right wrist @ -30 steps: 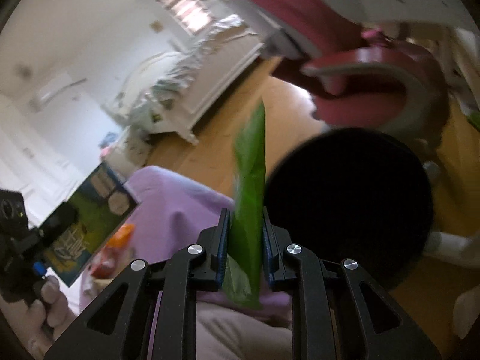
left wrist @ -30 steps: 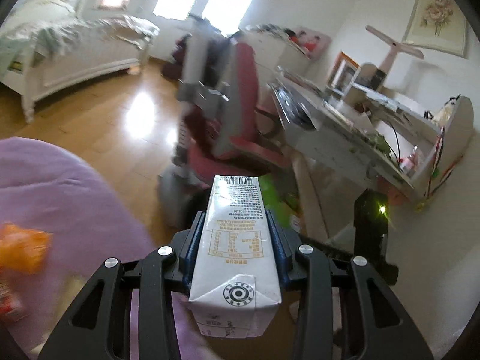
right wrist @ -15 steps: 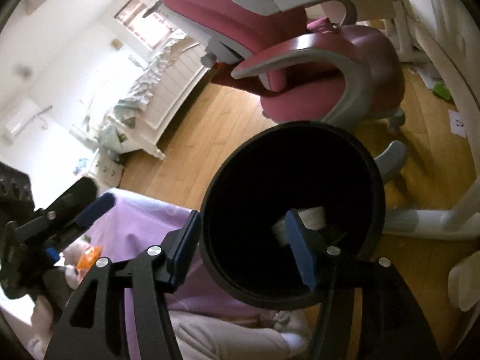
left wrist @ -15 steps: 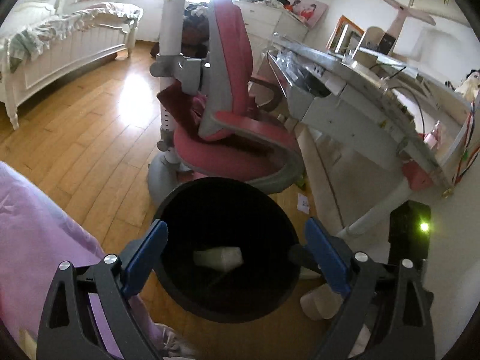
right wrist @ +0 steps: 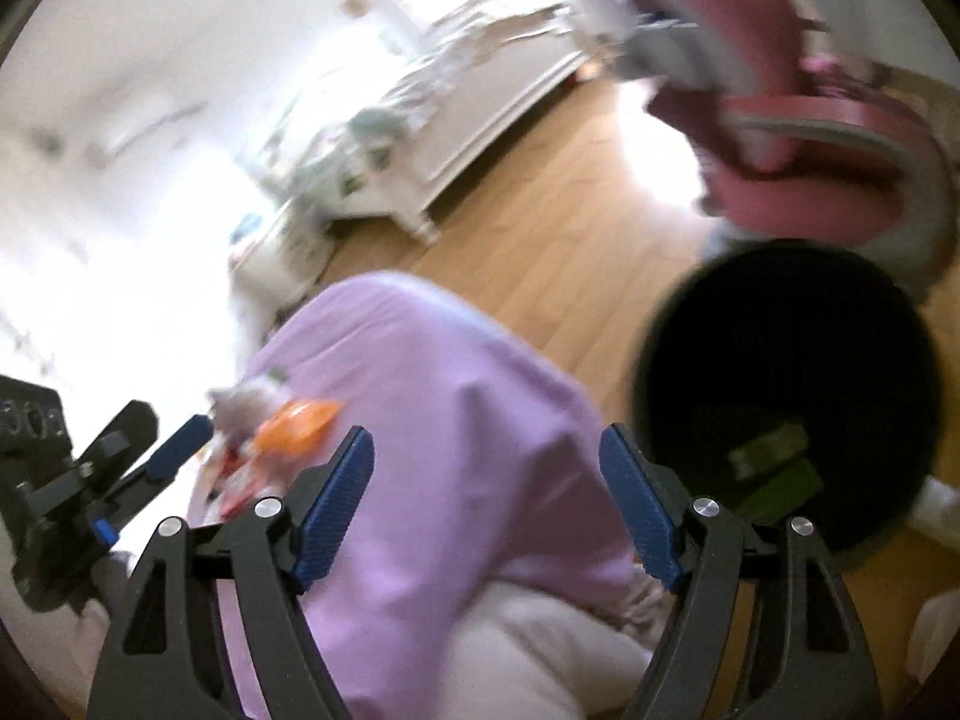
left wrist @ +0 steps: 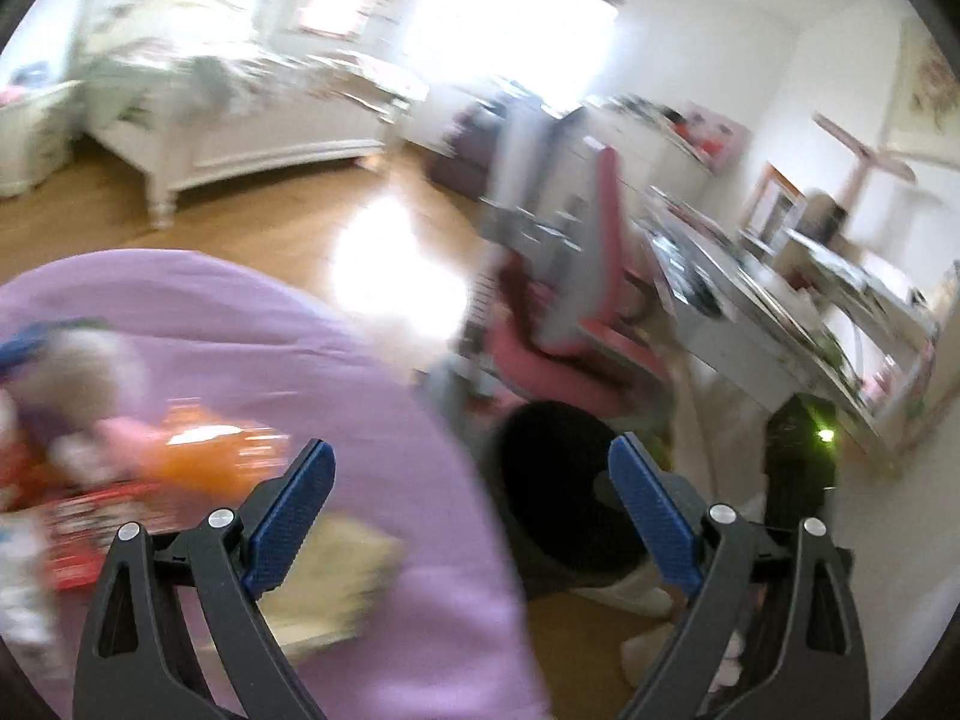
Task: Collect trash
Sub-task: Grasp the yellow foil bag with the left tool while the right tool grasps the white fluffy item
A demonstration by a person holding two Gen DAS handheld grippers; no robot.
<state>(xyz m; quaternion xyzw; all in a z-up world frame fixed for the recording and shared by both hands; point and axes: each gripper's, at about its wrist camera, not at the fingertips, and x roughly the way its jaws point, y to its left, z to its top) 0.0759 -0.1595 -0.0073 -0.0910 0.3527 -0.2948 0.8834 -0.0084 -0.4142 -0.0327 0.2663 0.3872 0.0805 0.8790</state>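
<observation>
My left gripper [left wrist: 471,516] is open and empty above the edge of a purple cloth surface [left wrist: 252,336]. Blurred trash lies on that cloth at the left: an orange packet [left wrist: 204,456], red wrappers [left wrist: 78,534] and a beige piece [left wrist: 336,576]. A black bin [left wrist: 564,480] stands on the floor to the right. My right gripper [right wrist: 486,504] is open and empty over the purple cloth [right wrist: 444,408]. The bin [right wrist: 786,372] shows at the right, with a green wrapper [right wrist: 774,474] inside. The orange packet [right wrist: 297,420] lies at the left, near the left gripper [right wrist: 144,456].
A pink and grey desk chair [left wrist: 576,300] stands behind the bin, with a white desk [left wrist: 780,312] to its right. A white bed [left wrist: 240,114] stands across the wooden floor [left wrist: 300,222]. Both views are motion-blurred.
Both grippers let go of their loads, a white carton and a green wrapper, into the bin. Both have since swung left from above the bin toward the purple cloth.
</observation>
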